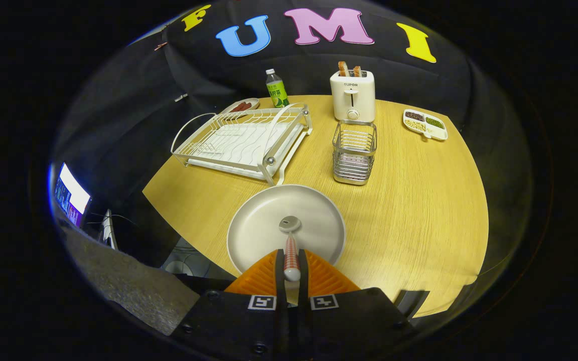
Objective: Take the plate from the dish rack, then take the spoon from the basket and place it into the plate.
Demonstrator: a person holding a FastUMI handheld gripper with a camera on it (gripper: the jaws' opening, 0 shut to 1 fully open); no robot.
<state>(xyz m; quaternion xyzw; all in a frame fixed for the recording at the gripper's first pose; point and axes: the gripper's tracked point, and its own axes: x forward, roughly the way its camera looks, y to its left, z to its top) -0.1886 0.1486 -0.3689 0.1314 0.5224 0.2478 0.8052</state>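
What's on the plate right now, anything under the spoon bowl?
On the plate only the spoon, its bowl over the middle, its striped handle clamped between the gripper fingers. The patch beneath the bowl and the plate's near rim behind the fingers are covered.

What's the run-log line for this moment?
gripper: shut on spoon | spoon bowl over plate | plate on table, off dish rack | basket beyond

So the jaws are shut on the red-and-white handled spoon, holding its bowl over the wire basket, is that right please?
Not quite. The gripper jaws are shut on the red-and-white handled spoon, but its bowl sits over the round white plate, not the wire basket, which stands beyond the plate. The gripper view shows this.
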